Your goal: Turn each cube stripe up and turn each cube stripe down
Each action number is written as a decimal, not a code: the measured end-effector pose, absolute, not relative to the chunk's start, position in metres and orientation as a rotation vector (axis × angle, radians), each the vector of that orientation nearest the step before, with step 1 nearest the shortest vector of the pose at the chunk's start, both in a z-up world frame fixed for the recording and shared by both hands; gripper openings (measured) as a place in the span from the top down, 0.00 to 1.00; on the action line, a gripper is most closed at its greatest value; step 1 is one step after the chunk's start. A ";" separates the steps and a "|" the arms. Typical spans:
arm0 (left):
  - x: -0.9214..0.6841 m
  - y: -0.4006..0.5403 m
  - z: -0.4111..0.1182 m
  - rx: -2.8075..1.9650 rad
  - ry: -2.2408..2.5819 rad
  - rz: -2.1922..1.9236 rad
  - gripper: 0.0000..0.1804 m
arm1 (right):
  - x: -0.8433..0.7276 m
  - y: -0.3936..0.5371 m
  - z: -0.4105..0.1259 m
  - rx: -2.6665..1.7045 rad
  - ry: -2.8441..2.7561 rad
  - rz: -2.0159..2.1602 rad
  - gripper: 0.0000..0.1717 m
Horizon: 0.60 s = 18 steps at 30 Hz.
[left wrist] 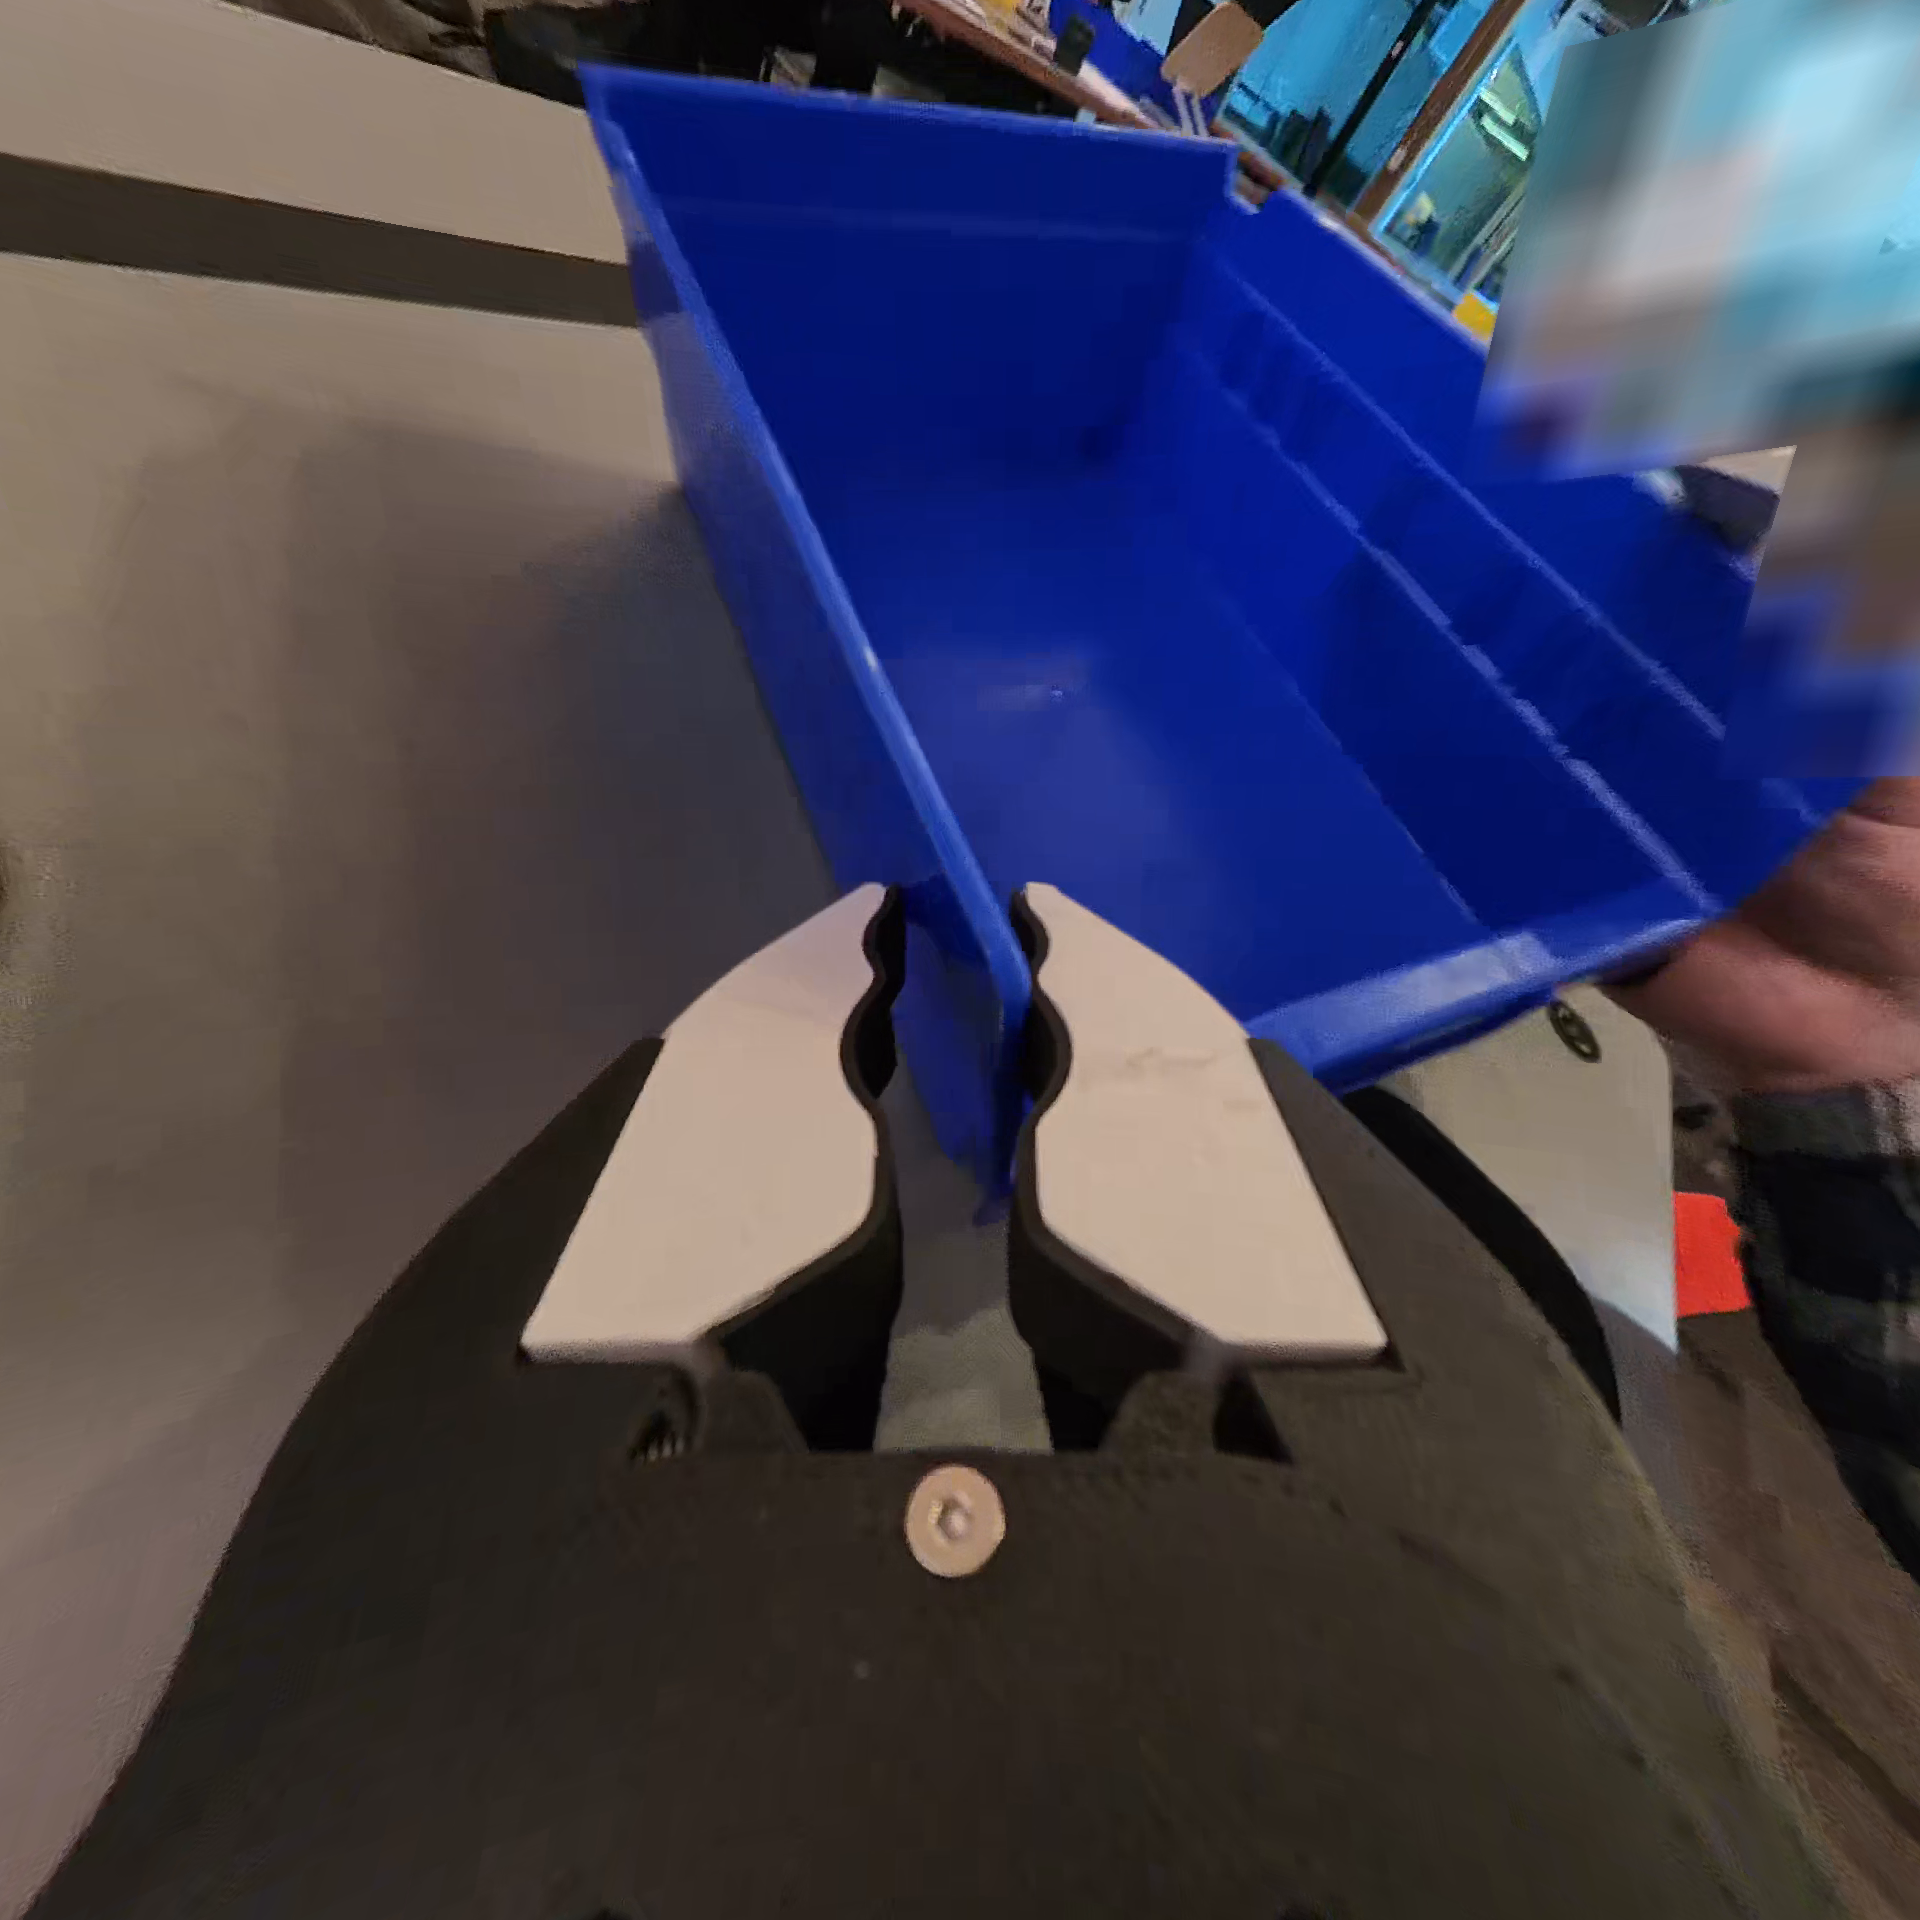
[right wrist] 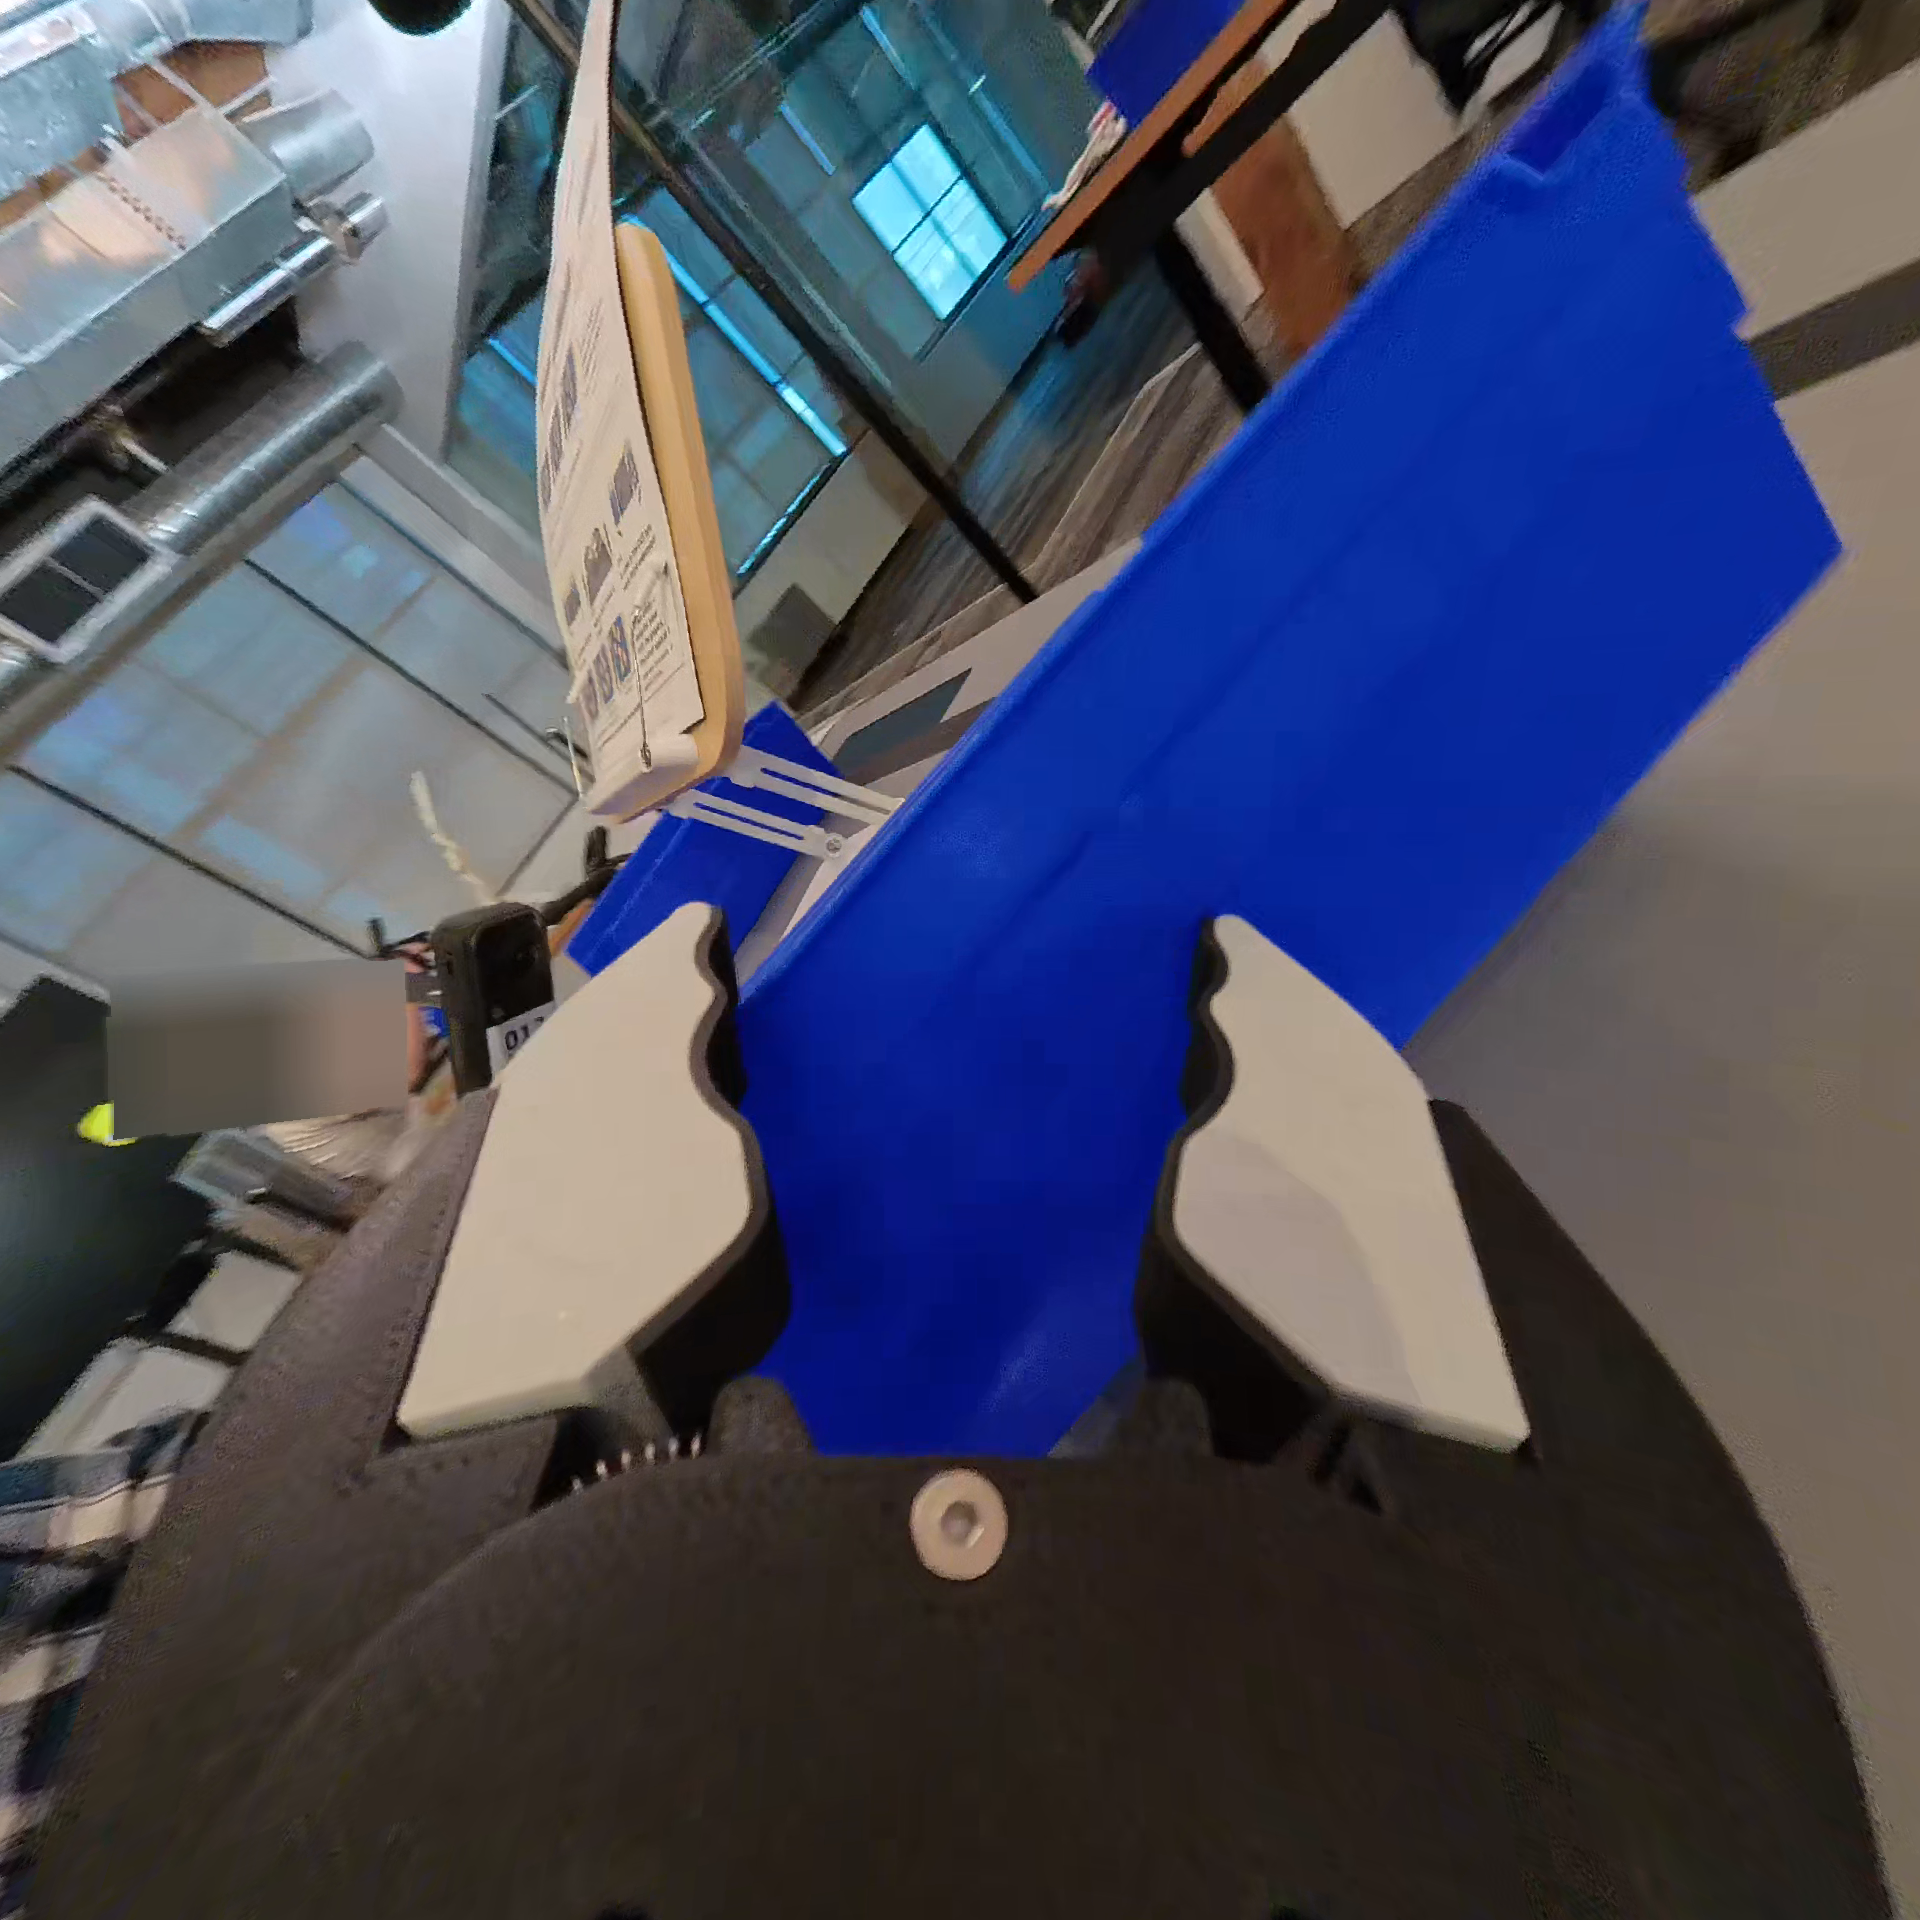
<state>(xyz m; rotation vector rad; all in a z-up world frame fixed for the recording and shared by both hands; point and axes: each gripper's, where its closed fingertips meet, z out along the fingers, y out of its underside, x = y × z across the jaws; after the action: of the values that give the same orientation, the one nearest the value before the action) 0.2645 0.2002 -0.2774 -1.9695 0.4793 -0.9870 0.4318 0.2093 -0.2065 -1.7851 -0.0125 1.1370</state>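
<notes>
Left tongs (left wrist: 956,914): astride blue bin (left wrist: 1143,623) side wall, left pad off it.
Right tongs (right wrist: 961,935): wide apart, bin wall (right wrist: 1351,675) between.
Desk (left wrist: 312,675): open leftward.

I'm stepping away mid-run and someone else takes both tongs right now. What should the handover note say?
Left tongs: nearly closed around the corner wall of the blue bin; the right pad touches it, a slim gap shows on the left.
Right tongs: wide open, holding nothing, blue bin wall right in front.
Bin: looks empty inside and sits tilted against the grey table.
Cubes: none in either view, so how many are turned cannot be told.
Left to do: settle the bin, find the cubes, check their stripes.
</notes>
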 end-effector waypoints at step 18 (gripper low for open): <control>0.306 0.282 -0.273 -1.937 0.348 -1.059 0.76 | 0.476 0.358 -0.249 -1.823 -0.011 1.497 0.70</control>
<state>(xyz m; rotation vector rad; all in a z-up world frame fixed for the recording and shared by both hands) 0.3056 0.2823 -0.2730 -1.9373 0.3479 -1.0593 0.4760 0.3578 -0.2486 -1.8229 -0.0112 1.4966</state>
